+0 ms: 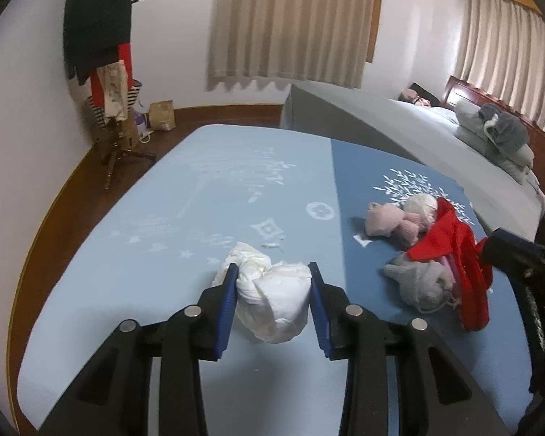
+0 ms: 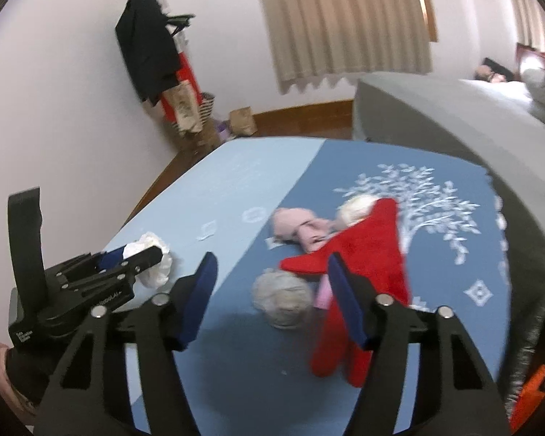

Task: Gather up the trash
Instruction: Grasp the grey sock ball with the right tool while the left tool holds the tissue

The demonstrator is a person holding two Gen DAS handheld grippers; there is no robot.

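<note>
We see the crumpled white wad of tissue or thin plastic [image 1: 269,301] sitting right between the blue pads of the left gripper [image 1: 272,290], both pads pressing its sides, so this gripper is clamped on it; its underside seems to rest on the light blue half of the bed cover [image 1: 127,254], though we cannot tell whether it is lifted. The wad is soft, wrinkled and lumpy, with a twisted knot bulging past the left pad. The gripper angles downward, its black linkages spread toward the camera. To its right, well apart, lies a heap of knitwear on the darker blue half: a red knitted piece [image 2: 363,254], a grey woolly ball [image 2: 283,298], a pink knitted piece [image 2: 294,229] and a cream pompom [image 2: 356,210]. The right gripper [image 2: 272,294] also points downward, with its jaws standing apart; the grey ball lies between and ahead of them without touching, and the red piece passes behind the right pad, blurred, so we cannot tell if it makes contact. Far ahead and left of both grippers, a coat stand [image 1: 101,47] holds dark clothes, with a brown paper bag [image 1: 161,114] on the wooden floor beside it; its contents are not visible.
</note>
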